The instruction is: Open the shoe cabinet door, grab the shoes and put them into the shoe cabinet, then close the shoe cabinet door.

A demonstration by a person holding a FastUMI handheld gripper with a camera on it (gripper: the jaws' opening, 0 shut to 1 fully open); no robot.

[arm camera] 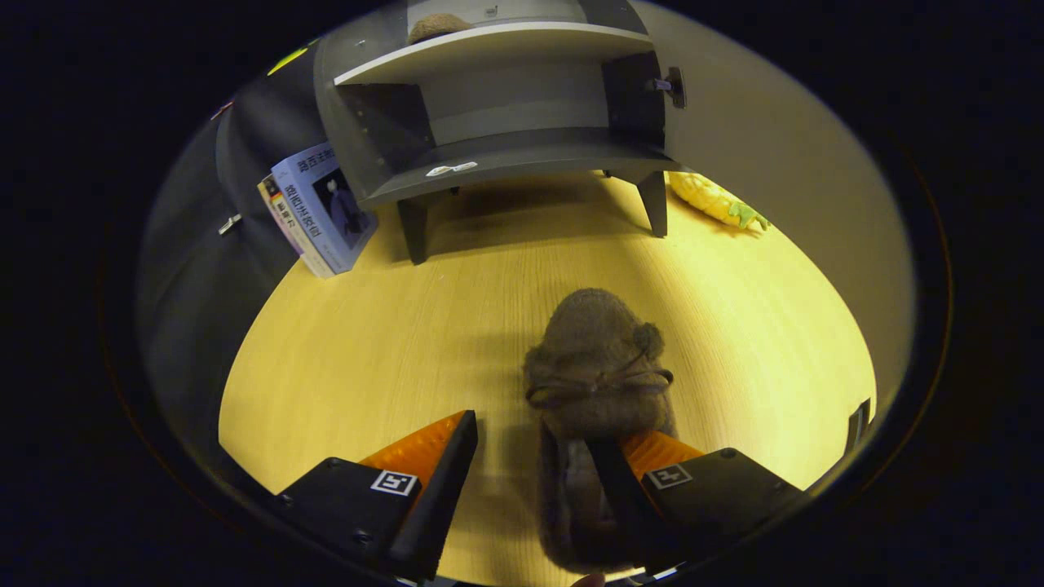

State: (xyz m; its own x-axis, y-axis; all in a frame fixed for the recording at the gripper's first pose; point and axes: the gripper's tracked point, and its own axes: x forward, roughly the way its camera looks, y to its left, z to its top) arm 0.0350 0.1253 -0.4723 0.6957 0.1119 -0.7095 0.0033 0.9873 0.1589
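Note:
A brown fuzzy shoe with a bow lies on the wooden tabletop, toe pointing toward the shoe cabinet. My gripper is open and straddles the shoe's left wall. The right finger reaches into the shoe's opening, while the left finger stays outside with a gap to the shoe. The grey cabinet stands on short legs beyond the fingers, its lower compartment bare. Its door, with a small knob, is swung open at the right. A second brown shoe rests on the upper shelf.
Books lean against the cabinet's left side. A yellow toy corn cob lies right of the cabinet by the pale wall. Bare wooden tabletop stretches between the shoe and the cabinet legs.

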